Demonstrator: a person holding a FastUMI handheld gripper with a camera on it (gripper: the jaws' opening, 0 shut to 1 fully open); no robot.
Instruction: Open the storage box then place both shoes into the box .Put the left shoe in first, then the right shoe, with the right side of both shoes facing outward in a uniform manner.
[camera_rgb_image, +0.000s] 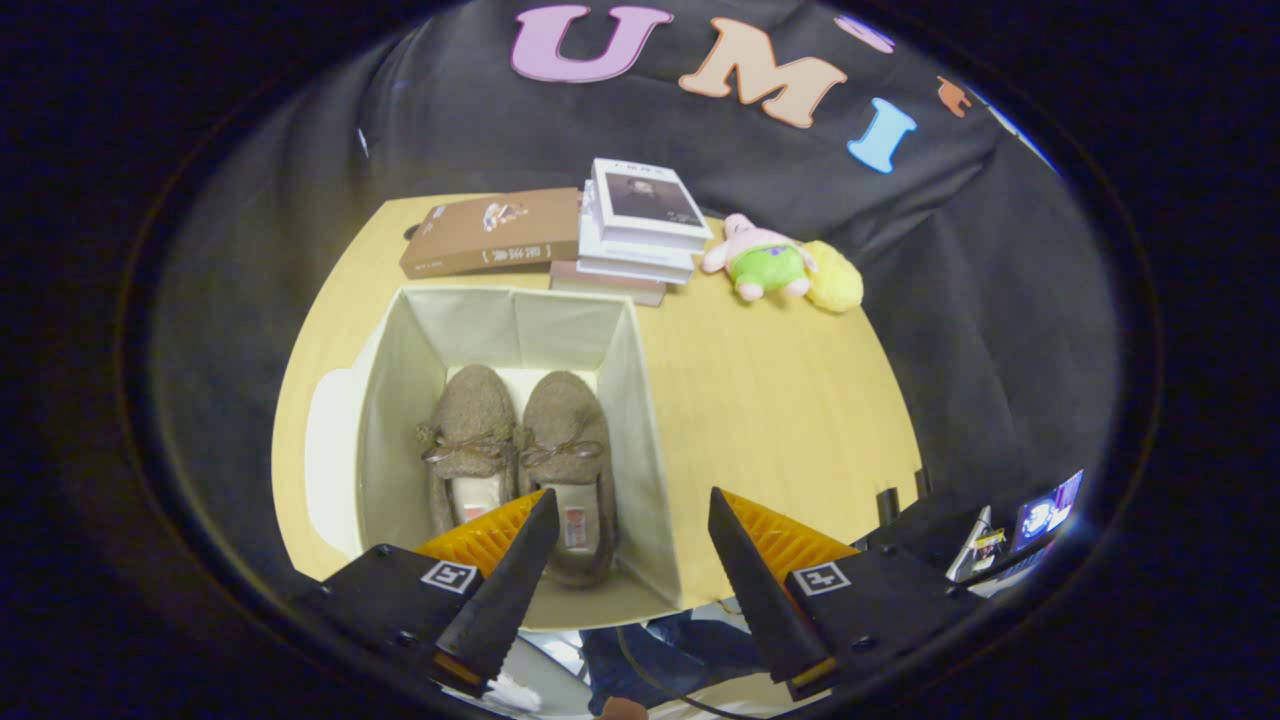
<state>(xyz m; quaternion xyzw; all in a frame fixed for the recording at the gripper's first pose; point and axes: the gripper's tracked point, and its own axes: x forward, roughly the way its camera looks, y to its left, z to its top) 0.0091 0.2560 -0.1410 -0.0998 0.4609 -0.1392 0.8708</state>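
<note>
A white lid (325, 470) is seen lying flat at the table's (790, 400) left edge, touching the left wall of the storage box (640, 400). The box stands open near the table's front edge. Two brown shoes (520, 440) are lodged side by side on its floor, toes pointing to the far wall, the left-hand shoe (470, 420) and right-hand shoe (570, 430) touching or nearly so. Which is the left shoe cannot be told for sure from this angle.

The gripper (630, 515) is held above the box's near right corner, fingers spread wide, nothing between them. One fingertip (535, 520) overlaps the right-hand shoe's heel in view.

Along the table's far edge a brown book (490, 232), a stack of books (640, 225) and a plush toy (775, 265) are noted, well apart from the box.

Both placements are judged done; the release step appears finished. Only a clear withdrawal is called for next, without the box wall being brushed.
</note>
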